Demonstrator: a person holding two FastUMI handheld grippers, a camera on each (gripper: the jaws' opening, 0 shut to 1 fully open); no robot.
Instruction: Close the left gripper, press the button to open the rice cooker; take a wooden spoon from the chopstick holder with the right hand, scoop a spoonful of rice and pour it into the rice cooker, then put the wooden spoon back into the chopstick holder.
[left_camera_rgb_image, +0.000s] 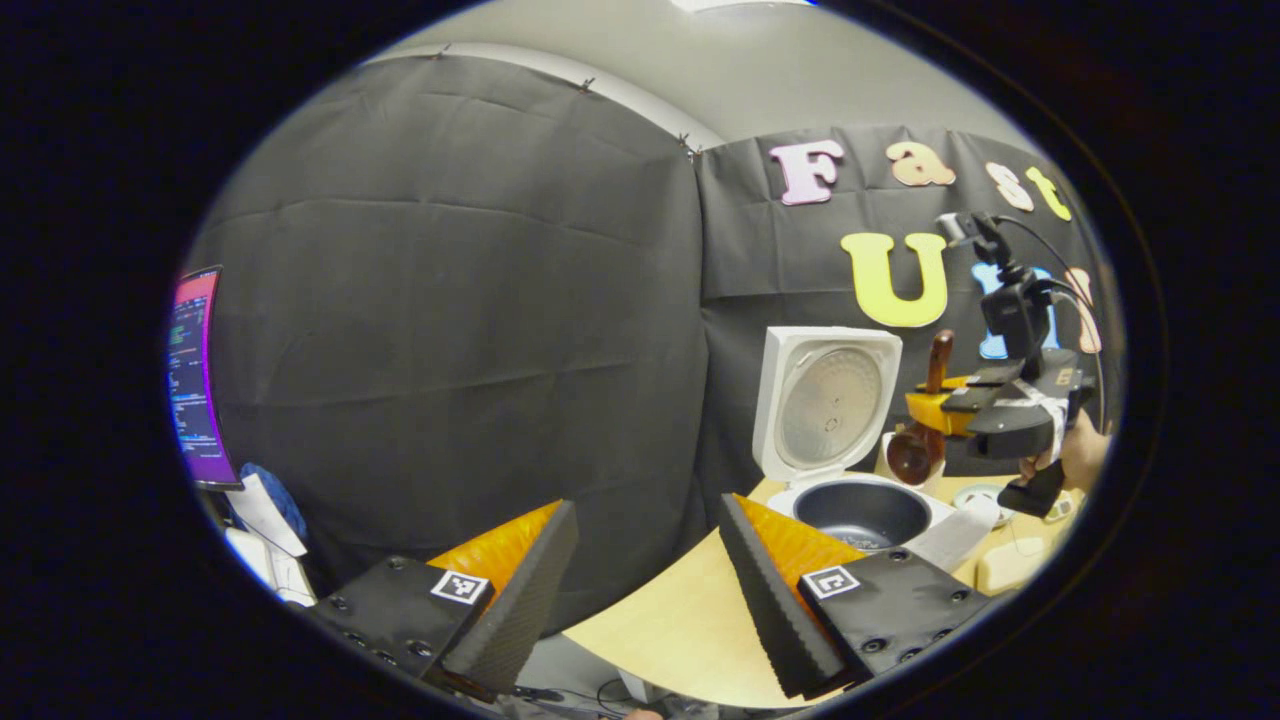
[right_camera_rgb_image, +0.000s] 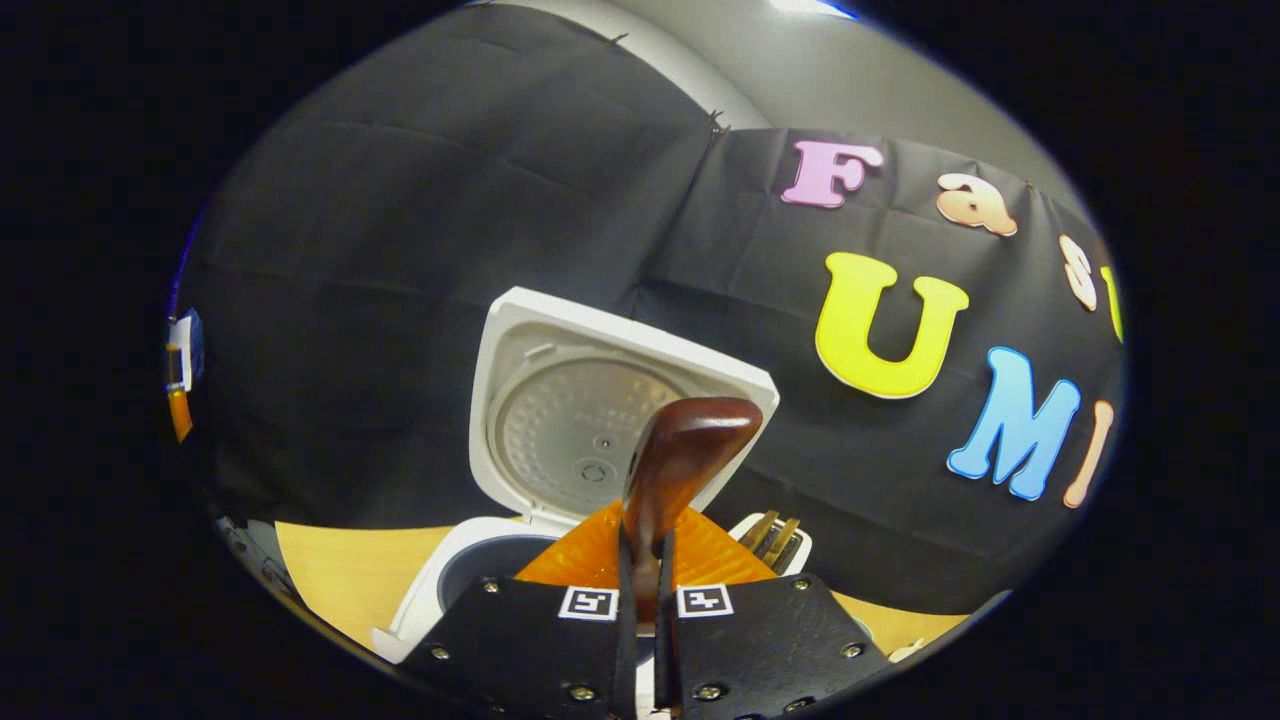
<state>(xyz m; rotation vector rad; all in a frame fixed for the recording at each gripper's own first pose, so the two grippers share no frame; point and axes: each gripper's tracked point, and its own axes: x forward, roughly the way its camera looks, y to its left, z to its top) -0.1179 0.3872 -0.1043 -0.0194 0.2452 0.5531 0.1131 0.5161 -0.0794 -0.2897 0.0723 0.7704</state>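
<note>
Table (left_camera_rgb_image: 690, 620) bears rice cooker (left_camera_rgb_image: 860, 510)

Wooden spoon (left_camera_rgb_image: 922, 436) above rice cooker (left_camera_rgb_image: 838, 450)

Open pot mouth of the rice cooker (left_camera_rgb_image: 862, 512) (raised lid (left_camera_rgb_image: 828, 400) behind), unobstructed from above.

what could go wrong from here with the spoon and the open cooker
1. The right claw grips the wooden spoon on its handle, bowl hanging down; if the narrow grip slips, the spoon may pivot and spill rice once loaded.
2. The rice cooker has its lid standing open right beside the spoon; a swing could knock it.
3. The left claw is open near the cooker and might get in the way.
</note>
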